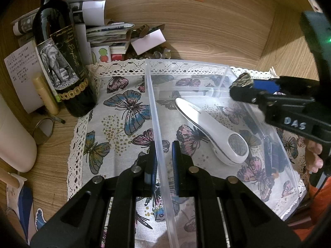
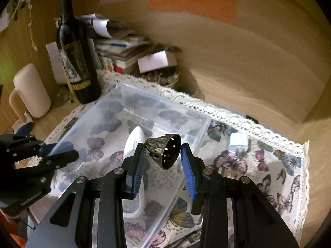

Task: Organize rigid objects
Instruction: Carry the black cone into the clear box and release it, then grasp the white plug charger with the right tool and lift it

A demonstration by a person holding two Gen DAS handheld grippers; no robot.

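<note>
A clear plastic box [image 1: 186, 63] stands on a butterfly-print cloth [image 1: 115, 124]. My left gripper [image 1: 164, 150] is shut on the box's left wall; the right wrist view shows this gripper [image 2: 64, 150] at the box's near left corner. Inside the box [image 2: 161, 97] lies a white handheld device [image 1: 206, 128] [image 2: 134, 142], with dark items [image 1: 275, 155] along the right wall. My right gripper [image 2: 163, 148] is shut on a dark bronze ridged metal cone [image 2: 165, 153], held in the air above the box. In the left wrist view that gripper [image 1: 242, 88] hovers over the box's far right corner.
A dark wine bottle [image 1: 62, 62] [image 2: 76, 62], a stack of papers [image 1: 107, 35] and a small white carton [image 2: 157, 61] crowd the back left corner. A cream cylinder [image 2: 31, 91] stands left. A white plug adapter [image 2: 239, 141] lies on the cloth right of the box. Wooden walls enclose the back.
</note>
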